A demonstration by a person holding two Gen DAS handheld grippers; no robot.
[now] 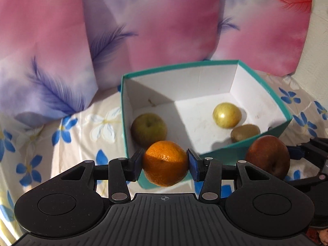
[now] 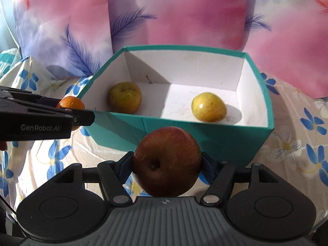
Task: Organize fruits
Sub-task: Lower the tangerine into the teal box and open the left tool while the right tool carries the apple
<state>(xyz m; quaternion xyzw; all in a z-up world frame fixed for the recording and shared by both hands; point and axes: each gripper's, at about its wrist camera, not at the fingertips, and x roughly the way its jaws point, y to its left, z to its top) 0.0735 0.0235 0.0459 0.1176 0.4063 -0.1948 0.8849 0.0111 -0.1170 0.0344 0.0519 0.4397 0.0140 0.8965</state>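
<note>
My left gripper [image 1: 165, 163] is shut on an orange mandarin [image 1: 165, 163], held at the near left corner of the teal box [image 1: 225, 155]; the mandarin also shows in the right wrist view [image 2: 70, 103]. My right gripper [image 2: 167, 163] is shut on a red apple [image 2: 167, 162], held just in front of the box's near wall [image 2: 184, 131]; the apple also shows in the left wrist view [image 1: 268, 156]. Inside the box lie a greenish apple [image 1: 149, 130], a yellow apple [image 1: 226, 114] and a brown kiwi [image 1: 245, 132].
The box stands on a bedsheet with blue flowers [image 1: 67, 143]. Pink and lilac feather-print pillows [image 1: 143, 24] lean close behind the box. The left gripper's body [image 2: 30, 121] reaches in from the left in the right wrist view.
</note>
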